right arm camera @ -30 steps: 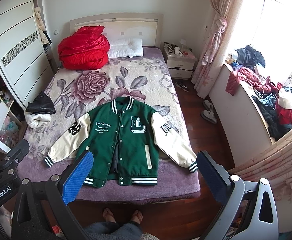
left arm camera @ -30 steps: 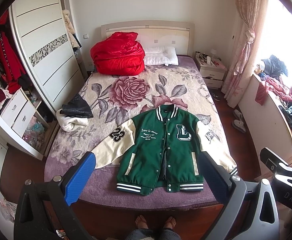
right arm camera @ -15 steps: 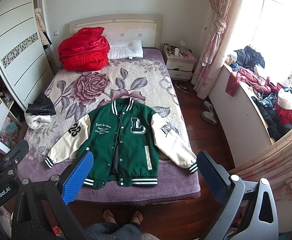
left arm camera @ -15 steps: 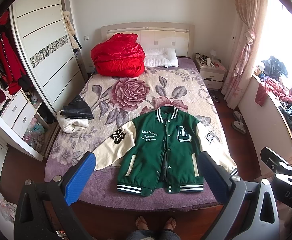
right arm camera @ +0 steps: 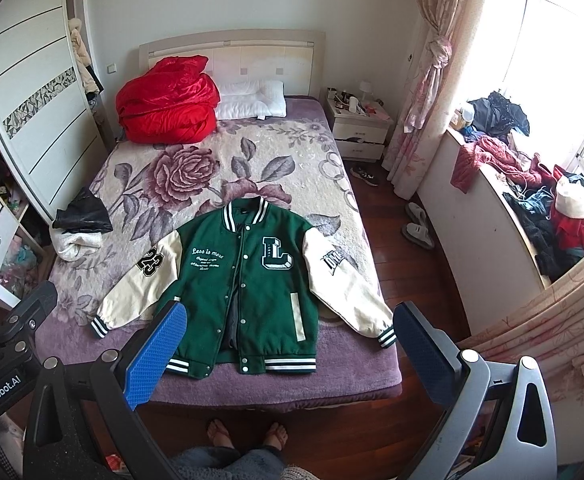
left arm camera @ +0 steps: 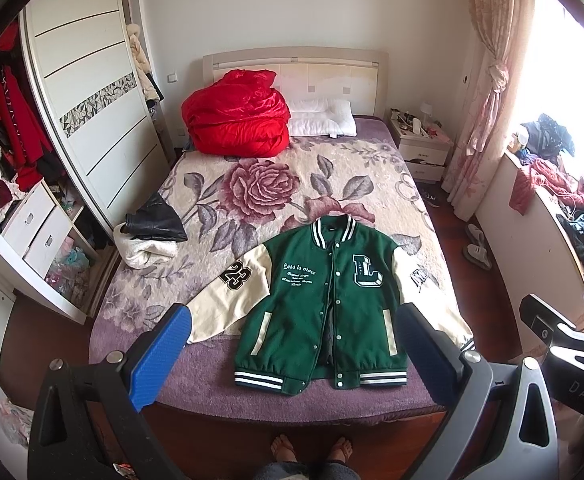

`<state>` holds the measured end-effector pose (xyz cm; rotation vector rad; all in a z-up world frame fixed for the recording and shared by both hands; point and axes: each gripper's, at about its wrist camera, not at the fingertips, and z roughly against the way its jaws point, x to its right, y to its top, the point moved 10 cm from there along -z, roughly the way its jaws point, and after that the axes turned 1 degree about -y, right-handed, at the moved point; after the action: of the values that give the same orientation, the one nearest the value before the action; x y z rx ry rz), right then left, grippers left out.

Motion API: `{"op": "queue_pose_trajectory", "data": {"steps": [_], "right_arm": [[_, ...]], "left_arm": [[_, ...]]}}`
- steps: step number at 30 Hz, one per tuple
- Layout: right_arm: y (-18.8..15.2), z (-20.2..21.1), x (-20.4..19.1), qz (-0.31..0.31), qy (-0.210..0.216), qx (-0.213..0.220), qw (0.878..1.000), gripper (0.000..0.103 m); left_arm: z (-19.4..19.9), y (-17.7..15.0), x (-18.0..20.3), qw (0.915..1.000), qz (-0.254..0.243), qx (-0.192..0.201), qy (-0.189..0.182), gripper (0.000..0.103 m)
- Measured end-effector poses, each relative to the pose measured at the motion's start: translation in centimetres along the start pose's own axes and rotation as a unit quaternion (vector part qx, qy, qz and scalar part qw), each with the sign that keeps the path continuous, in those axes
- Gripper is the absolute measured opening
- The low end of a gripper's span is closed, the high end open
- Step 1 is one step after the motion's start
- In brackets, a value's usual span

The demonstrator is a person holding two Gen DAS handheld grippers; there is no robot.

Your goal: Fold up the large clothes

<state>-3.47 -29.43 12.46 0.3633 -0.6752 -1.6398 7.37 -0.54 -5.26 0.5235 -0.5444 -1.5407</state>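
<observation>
Left wrist view: both hand-held grippers, left (left arm camera: 292, 348) and right (right arm camera: 290, 344), gape wide, empty, above the varsity jacket (left arm camera: 331, 300); its unbuttoned front may shift sideways during folding.

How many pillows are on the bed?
1. The white pillow lies at the headboard, right beside the red quilt bundle. Another could be hidden behind that bundle.

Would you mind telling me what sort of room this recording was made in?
A home bedroom, most likely: a bed with a pillow, a nightstand beside it, and an open wardrobe. A jacket lies flat on the bed.
</observation>
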Motion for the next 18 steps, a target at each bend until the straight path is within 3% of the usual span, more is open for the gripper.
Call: {"op": "queue_pose_trajectory", "data": {"steps": [7,18], "right_arm": [[1.6,0.6,-0.9,-0.001,0.001,0.002,1.000,0.103],[0.7,0.4,-0.5,-0.002,0.001,0.004,1.000,0.103]], "left_arm": [[0.2,2.8,-0.4,1.0000,0.001,0.003,-0.002,0.103],[0.1,3.0,-0.4,1.0000,0.001,0.005,-0.002,0.103]]}}
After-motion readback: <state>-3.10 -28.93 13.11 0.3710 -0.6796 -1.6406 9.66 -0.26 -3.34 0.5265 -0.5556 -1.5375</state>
